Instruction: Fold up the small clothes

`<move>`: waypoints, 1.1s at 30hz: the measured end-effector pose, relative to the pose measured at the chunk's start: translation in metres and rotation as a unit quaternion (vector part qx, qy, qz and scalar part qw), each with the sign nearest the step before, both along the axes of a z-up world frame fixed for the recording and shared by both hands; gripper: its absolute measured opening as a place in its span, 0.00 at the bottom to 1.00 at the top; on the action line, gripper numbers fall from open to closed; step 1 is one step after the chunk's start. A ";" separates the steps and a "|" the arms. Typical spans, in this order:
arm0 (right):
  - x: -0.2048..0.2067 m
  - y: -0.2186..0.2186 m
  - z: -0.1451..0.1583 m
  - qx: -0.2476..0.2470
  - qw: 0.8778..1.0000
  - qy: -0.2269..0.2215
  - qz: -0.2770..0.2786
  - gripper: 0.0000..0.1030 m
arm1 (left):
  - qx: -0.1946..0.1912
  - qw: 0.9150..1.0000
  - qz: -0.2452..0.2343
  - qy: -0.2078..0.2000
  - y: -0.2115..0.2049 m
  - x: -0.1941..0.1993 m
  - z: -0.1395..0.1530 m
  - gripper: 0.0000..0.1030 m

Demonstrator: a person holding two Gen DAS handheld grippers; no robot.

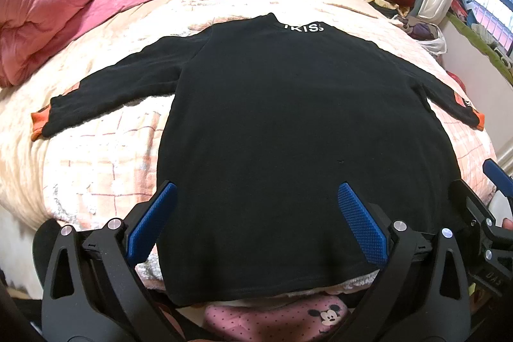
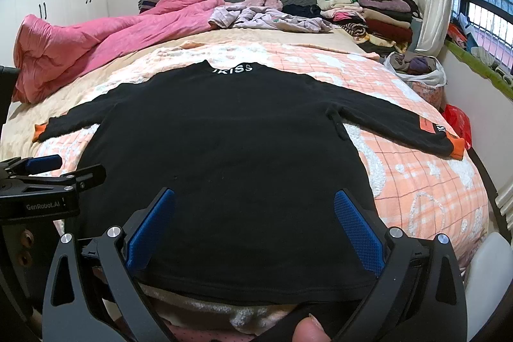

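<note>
Fingers of the left gripper (image 1: 255,221) and right gripper (image 2: 255,228) are spread, nothing pinched. The black long-sleeved top (image 1: 288,117) lies flat; each orange-cuffed sleeve (image 2: 400,130) is best gripped near the cuff and folded inward.

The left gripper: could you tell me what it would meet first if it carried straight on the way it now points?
Most likely the black sweater spread flat on the bed: the open left gripper points along its body from the hem end. Its height above the fabric is unclear.
</note>
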State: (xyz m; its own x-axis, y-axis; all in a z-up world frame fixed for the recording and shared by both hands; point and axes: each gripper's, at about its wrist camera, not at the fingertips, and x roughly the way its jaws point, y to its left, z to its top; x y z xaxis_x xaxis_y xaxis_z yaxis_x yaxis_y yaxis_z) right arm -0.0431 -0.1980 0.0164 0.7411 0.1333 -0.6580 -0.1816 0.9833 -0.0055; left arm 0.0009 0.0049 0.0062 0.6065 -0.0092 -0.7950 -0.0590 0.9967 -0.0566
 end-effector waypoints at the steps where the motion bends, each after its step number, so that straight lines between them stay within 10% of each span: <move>1: 0.000 0.000 0.000 0.001 1.000 0.000 0.000 0.96 | 0.001 1.000 0.000 0.000 0.000 0.000 0.000 0.91; 33: 0.078 -0.014 0.010 0.028 0.999 0.025 -0.020 0.96 | 0.008 1.000 -0.006 0.015 -0.012 0.074 -0.001 0.91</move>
State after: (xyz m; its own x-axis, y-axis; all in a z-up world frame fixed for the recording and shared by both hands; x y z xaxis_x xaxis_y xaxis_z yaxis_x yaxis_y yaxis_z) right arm 0.0350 -0.2123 0.0263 0.7133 0.1410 -0.6865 -0.1399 0.9885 0.0577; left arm 0.0747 -0.0074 0.0048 0.5819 -0.0028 -0.8133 -0.0492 0.9980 -0.0386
